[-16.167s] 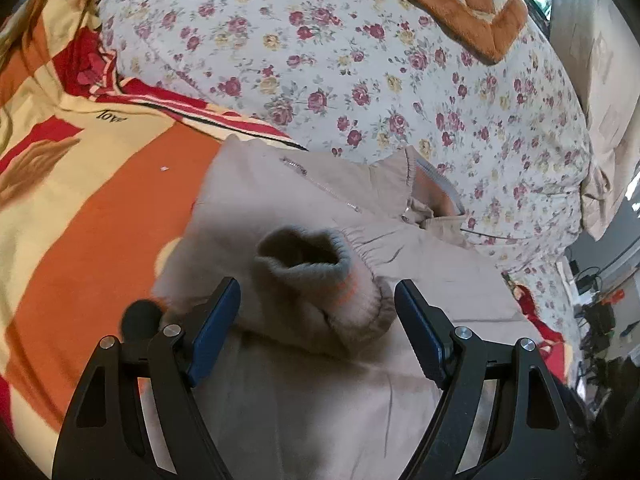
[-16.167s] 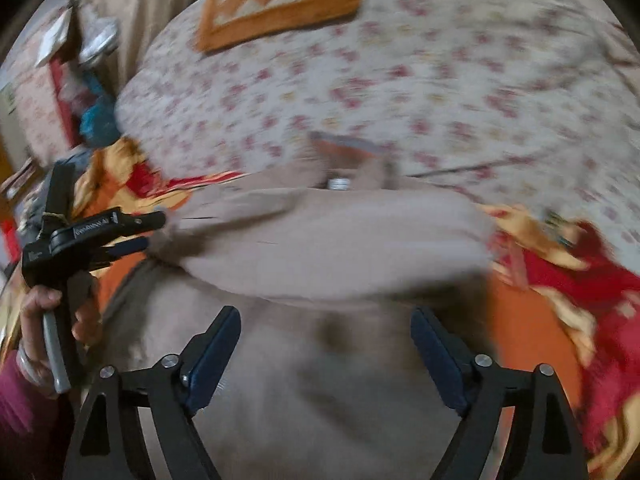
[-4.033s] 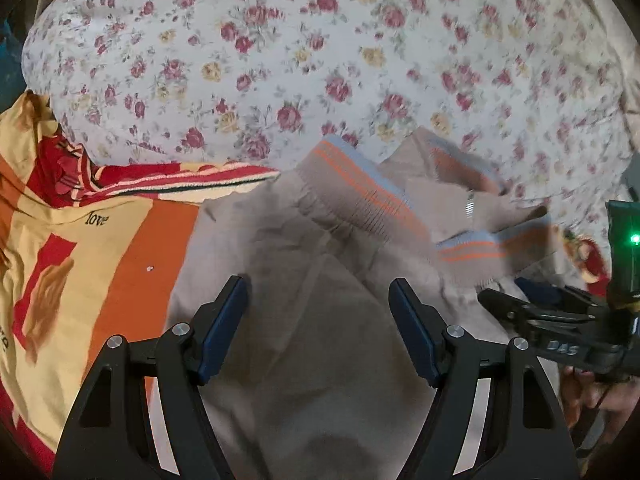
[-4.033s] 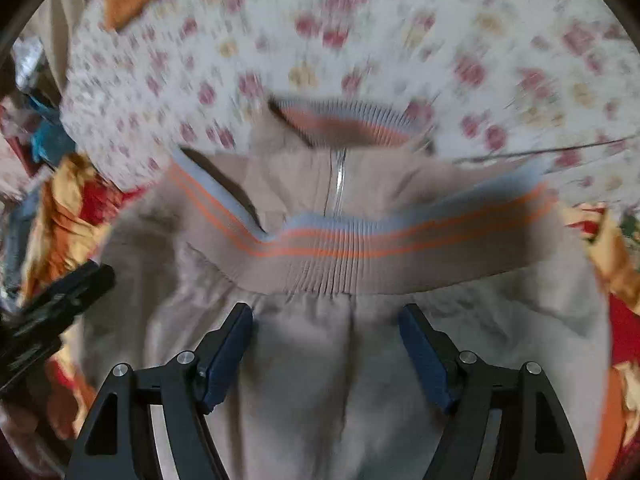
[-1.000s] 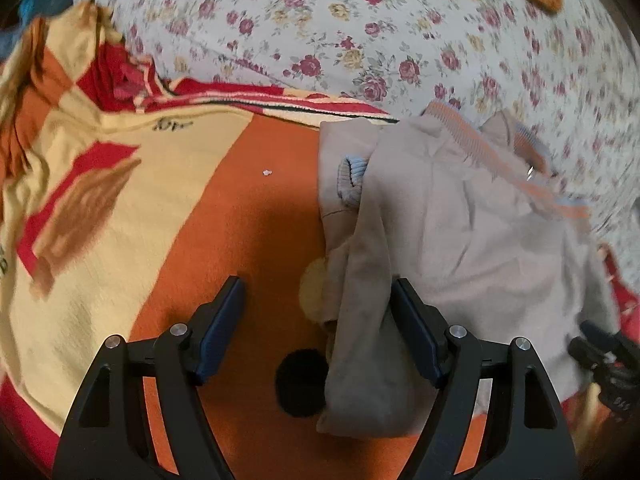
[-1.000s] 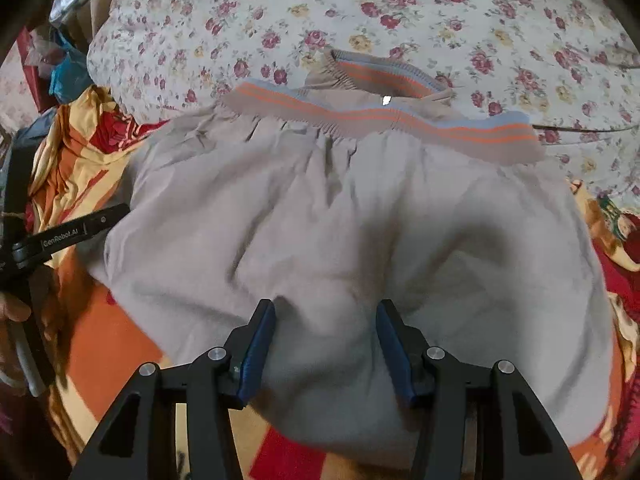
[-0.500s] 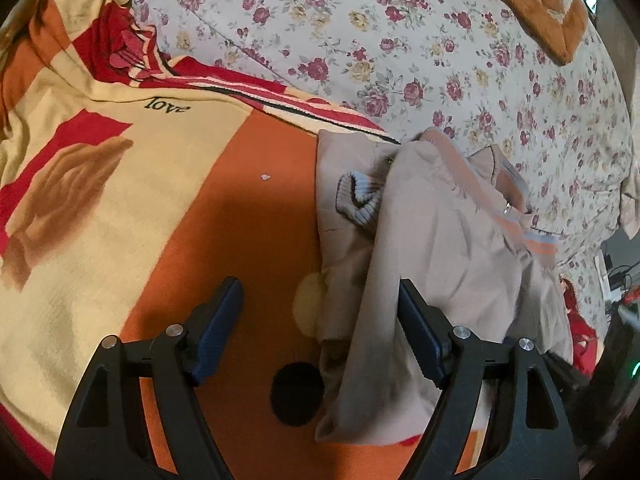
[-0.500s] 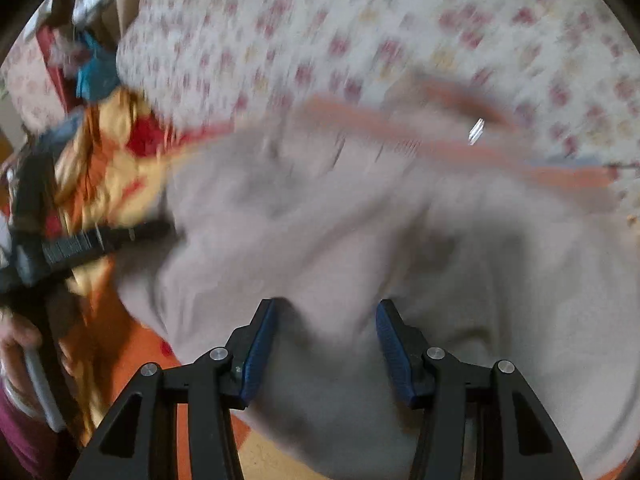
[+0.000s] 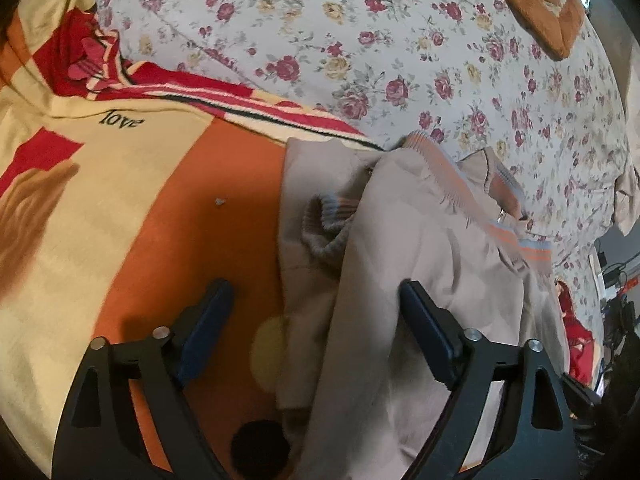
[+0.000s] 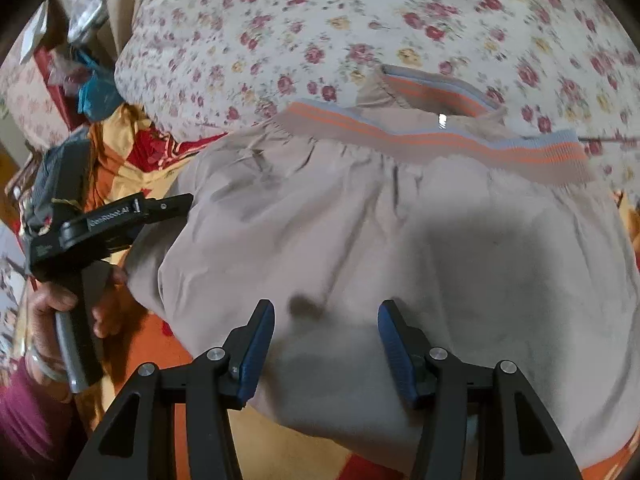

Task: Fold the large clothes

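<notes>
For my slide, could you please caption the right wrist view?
Right gripper hovering over the folded beige jacket on the bed.

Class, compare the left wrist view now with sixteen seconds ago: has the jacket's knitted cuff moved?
Yes. The cuff lay between the gripper's fingers then; now it is tucked under the folded jacket, nearer the floral quilt.

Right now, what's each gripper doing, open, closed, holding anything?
Left gripper: opening wide over the beige jacket, gripping nothing.
Right gripper: partly open above jacket, holding nothing.
</notes>
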Demonstrator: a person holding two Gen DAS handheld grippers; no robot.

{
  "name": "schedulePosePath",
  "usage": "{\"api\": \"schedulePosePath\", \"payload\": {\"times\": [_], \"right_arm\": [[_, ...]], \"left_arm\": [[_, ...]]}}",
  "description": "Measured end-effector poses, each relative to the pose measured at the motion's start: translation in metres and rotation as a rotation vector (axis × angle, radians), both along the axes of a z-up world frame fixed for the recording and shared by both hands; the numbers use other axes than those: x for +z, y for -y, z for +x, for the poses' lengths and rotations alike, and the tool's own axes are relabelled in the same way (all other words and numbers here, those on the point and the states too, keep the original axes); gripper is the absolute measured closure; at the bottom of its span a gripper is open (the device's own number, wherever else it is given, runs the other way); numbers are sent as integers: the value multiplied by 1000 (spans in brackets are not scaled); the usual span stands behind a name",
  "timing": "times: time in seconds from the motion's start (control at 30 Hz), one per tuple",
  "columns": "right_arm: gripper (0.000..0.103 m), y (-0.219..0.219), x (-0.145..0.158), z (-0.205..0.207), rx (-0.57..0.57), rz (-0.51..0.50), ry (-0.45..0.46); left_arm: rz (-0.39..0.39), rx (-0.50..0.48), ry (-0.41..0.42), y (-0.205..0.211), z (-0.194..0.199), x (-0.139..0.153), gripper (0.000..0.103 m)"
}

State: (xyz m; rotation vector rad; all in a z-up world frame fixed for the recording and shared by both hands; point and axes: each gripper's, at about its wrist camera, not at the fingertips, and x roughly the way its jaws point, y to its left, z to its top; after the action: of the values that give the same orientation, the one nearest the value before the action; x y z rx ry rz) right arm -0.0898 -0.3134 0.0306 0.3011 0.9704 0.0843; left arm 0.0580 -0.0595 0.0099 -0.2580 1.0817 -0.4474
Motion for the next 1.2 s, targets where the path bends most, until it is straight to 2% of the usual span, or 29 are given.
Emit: {"api": "schedulePosePath", "payload": {"times": [0.2,0.23,0.27,0.3,0.37,0.43,0.53,0.57,0.63,0.8,0.83,0.87,0.93,0.97,1.07,1.17,1.2], "right_arm": [[51,10,7,-6,-11,3,22],[50,13,8,-7,-17,4,29],[49,18,10,-8,-30,6,38],[47,23,11,-8,-46,11,46],[45,33,11,-9,-74,21,52],[45,46,9,-9,-108,31,46],[45,62,3,-12,-149,55,27],[45,65,2,-13,-155,56,25],[44,69,0,-16,-162,58,26],[45,72,0,-16,-158,57,32],[45,74,1,-16,-161,56,37],[45,77,2,-16,-170,57,41],[45,82,4,-17,-188,61,49],[45,86,5,-18,-198,62,54],[45,98,1,-19,-224,22,60],[46,106,-16,-5,-195,-20,-21],[46,105,-15,-4,-190,-39,-23]], "left_arm": [[-96,-15,-35,-1,8,-3,15],[-120,-23,-43,-2,9,-4,22],[-155,-33,-61,-3,10,-6,34],[-189,-44,-87,-3,12,-9,40],[-203,-45,-93,-3,11,-9,50],[-194,-58,-82,0,10,-8,54],[-188,-49,-83,1,10,-7,53],[-193,-38,-91,0,10,-9,47],[-214,-28,-106,-1,12,-11,44],[-182,-43,-86,4,10,-9,44],[-177,-48,-77,5,9,-8,51],[-181,-55,-70,5,8,-6,62],[-197,-62,-60,6,5,-1,77],[-196,-63,-46,8,3,5,81],[-213,-74,-17,12,-8,23,86],[-221,-100,5,21,-22,45,88],[-221,-106,10,25,-26,52,88]]}}
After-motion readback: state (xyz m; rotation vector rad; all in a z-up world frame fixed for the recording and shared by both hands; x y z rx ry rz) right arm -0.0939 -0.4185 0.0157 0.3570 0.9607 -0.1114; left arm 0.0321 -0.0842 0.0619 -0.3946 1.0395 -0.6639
